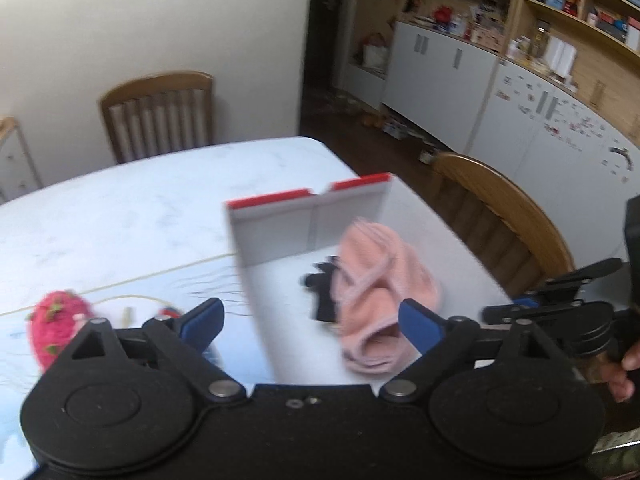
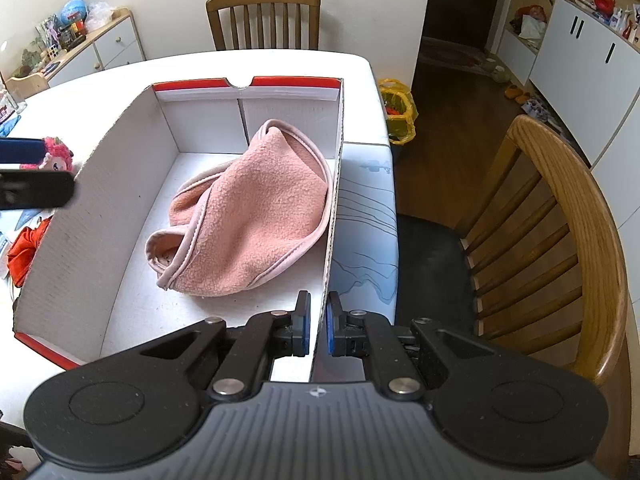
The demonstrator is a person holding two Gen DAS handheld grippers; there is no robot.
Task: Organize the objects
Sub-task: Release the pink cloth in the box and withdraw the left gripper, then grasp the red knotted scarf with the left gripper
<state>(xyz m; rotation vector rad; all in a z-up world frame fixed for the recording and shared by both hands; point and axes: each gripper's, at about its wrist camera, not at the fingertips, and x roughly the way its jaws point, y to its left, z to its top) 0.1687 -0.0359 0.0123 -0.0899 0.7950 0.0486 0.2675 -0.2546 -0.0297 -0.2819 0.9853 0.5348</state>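
Observation:
A white cardboard box with a red rim stands on the table, and a crumpled pink fleece cloth lies inside it. My right gripper is shut on the box's right wall near its front corner. In the left wrist view the box and pink cloth lie ahead, with a small black item beside the cloth. My left gripper hangs open above the box's left wall, holding nothing. A pink plush toy lies left of the box.
The white table carries a red-orange cloth left of the box. A wooden chair stands close on the right and another chair at the far side. A yellow bag sits on the floor past the table's corner.

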